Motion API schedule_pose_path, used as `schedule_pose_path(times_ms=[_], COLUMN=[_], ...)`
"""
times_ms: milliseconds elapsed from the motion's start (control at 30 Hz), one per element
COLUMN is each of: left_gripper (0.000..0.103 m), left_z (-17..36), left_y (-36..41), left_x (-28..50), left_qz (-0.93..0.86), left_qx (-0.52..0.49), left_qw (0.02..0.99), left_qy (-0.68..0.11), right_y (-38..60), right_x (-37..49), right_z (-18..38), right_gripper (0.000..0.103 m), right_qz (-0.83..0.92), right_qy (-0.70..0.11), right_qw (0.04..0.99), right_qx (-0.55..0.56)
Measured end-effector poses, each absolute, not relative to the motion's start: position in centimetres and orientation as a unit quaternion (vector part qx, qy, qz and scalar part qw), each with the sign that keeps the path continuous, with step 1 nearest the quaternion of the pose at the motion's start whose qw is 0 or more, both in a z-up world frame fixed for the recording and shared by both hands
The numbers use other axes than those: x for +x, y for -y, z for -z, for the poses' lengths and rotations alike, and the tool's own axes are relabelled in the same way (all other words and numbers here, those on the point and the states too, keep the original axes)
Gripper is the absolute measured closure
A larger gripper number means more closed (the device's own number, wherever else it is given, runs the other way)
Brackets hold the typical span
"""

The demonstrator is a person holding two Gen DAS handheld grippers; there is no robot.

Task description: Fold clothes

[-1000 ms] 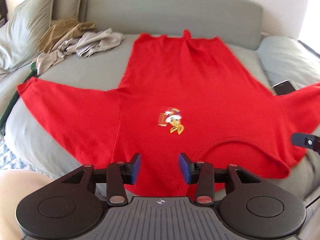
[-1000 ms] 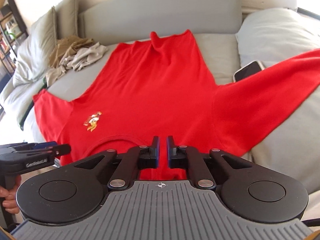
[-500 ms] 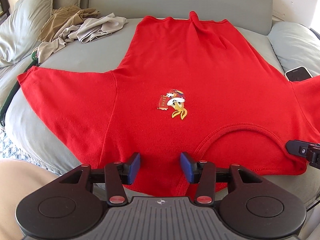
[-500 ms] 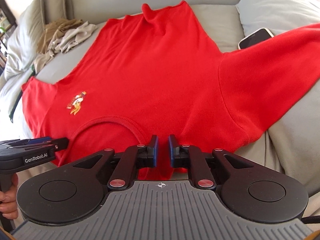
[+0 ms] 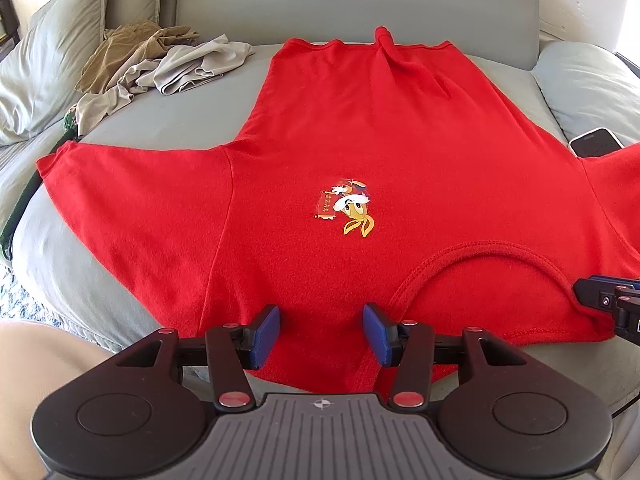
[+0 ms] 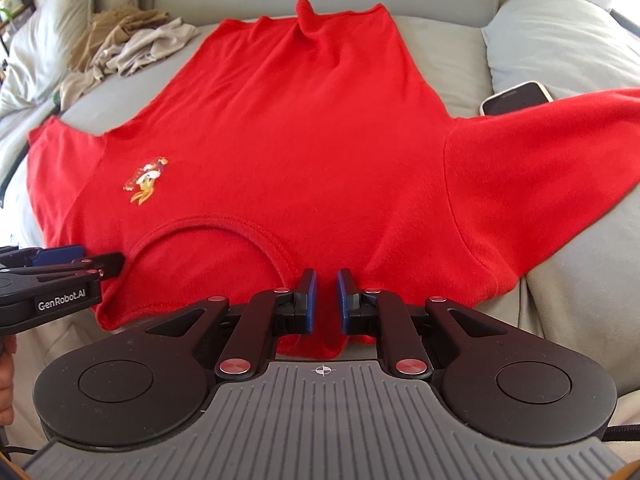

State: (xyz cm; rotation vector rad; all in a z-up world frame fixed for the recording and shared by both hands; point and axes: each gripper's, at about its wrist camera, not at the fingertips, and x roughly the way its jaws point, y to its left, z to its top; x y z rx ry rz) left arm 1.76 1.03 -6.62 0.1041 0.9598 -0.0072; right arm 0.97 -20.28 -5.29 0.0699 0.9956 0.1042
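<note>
A red T-shirt (image 5: 360, 140) (image 6: 300, 120) lies spread flat on a grey couch seat, collar (image 5: 480, 248) (image 6: 224, 220) nearest me, with a small cartoon print (image 5: 348, 208) on the chest. My left gripper (image 5: 320, 320) hovers over the near shoulder edge left of the collar. Its jaws are opening, and the blue pads stand well apart without pressing the cloth. My right gripper (image 6: 326, 284) is at the shoulder edge right of the collar, pads a narrow gap apart with red cloth showing in the gap. Each gripper also shows in the other's view (image 5: 600, 300) (image 6: 80, 264).
A phone (image 5: 596, 142) (image 6: 516, 98) lies by the right sleeve, partly under it. Crumpled beige clothes (image 5: 160, 60) are piled at the back left. Pillows (image 5: 48, 60) and a cushion (image 6: 560, 40) flank the seat. A person's leg (image 5: 40, 360) is at the near left.
Both grippers have come lower and closer to the shirt's near edge. The left jaws have widened a little. The right jaws have parted from nearly touching to a narrow gap.
</note>
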Motion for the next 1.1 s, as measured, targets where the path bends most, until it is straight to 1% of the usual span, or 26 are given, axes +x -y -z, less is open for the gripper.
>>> schedule_pose_path(times_ms=[100, 133, 167, 200, 233, 267, 300, 400, 467, 600, 667, 733, 800, 900, 1000, 1033, 1100], left_gripper=[0.053, 0.053, 0.053, 0.052, 0.050, 0.048, 0.047, 0.045, 0.044, 0.041, 0.041, 0.038, 0.037, 0.037, 0.037, 0.038, 0.039], left_z=[6.2, 5.9, 5.7, 5.5, 5.2, 4.9, 4.2, 0.9, -1.9, -6.9, -8.7, -9.4, -9.0, -5.7, -1.5, -0.1, 2.6], left_y=[-1.2, -1.3, -1.4, -1.7, -2.0, -2.4, -2.8, -4.3, -5.7, -7.6, -8.2, -8.9, -9.1, -9.8, -11.1, -11.6, -12.5], left_x=[1.3, 1.1, 0.8, 0.7, 0.6, 0.4, 0.4, 1.1, 2.5, 6.2, 8.6, 11.4, 15.1, 21.2, 26.5, 28.3, 31.7], left_qz=[0.015, 0.024, 0.046, 0.068, 0.090, 0.111, 0.111, 0.101, 0.096, 0.085, 0.076, 0.080, 0.076, 0.057, 0.053, 0.055, 0.052], left_qx=[0.056, 0.060, 0.062, 0.056, 0.049, 0.043, 0.042, 0.034, 0.005, -0.029, -0.038, -0.047, -0.050, -0.050, -0.071, -0.085, -0.113], left_qw=[0.874, 0.868, 0.856, 0.848, 0.840, 0.832, 0.840, 0.872, 0.893, 0.923, 0.932, 0.935, 0.930, 0.923, 0.920, 0.917, 0.910], left_qy=[-0.482, -0.493, -0.511, -0.522, -0.533, -0.542, -0.530, -0.478, -0.440, -0.374, -0.352, -0.342, -0.356, -0.377, -0.383, -0.386, -0.396], right_y=[20.2, 20.2, 20.2, 20.4, 20.6, 20.8, 21.0, 21.4, 22.2, 23.9, 24.1, 24.2, 24.3, 24.5, 25.9, 26.7, 28.6], right_x=[0.3, 0.0, -0.3, -0.6, -0.8, -1.2, -1.5, -1.8, -1.3, 1.3, 3.1, 5.5, 8.5, 14.2, 20.4, 22.7, 27.0], right_z=[5.0, 4.7, 4.3, 3.9, 3.4, 2.8, 1.8, -2.1, -5.3, -11.0, -13.0, -14.2, -14.2, -12.1, -7.7, -5.7, -1.9], right_gripper=[0.085, 0.082, 0.063, 0.046, 0.019, 0.018, 0.020, 0.020, 0.020, 0.020, 0.020, 0.018, 0.018, 0.016, 0.014, 0.015, 0.021], right_qz=[-0.050, -0.055, -0.064, -0.079, -0.096, -0.105, -0.108, -0.102, -0.099, -0.104, -0.114, -0.120, -0.111, -0.090, -0.076, -0.070, -0.053], right_qy=[-0.483, -0.489, -0.498, -0.510, -0.521, -0.522, -0.512, -0.465, -0.421, -0.354, -0.336, -0.328, -0.333, -0.347, -0.356, -0.363, -0.382], right_qw=[0.874, 0.870, 0.864, 0.856, 0.846, 0.844, 0.849, 0.877, 0.899, 0.922, 0.926, 0.928, 0.929, 0.928, 0.925, 0.921, 0.908], right_qx=[0.028, 0.028, 0.030, 0.039, 0.057, 0.071, 0.073, 0.063, 0.074, 0.118, 0.129, 0.130, 0.120, 0.099, 0.108, 0.124, 0.162])
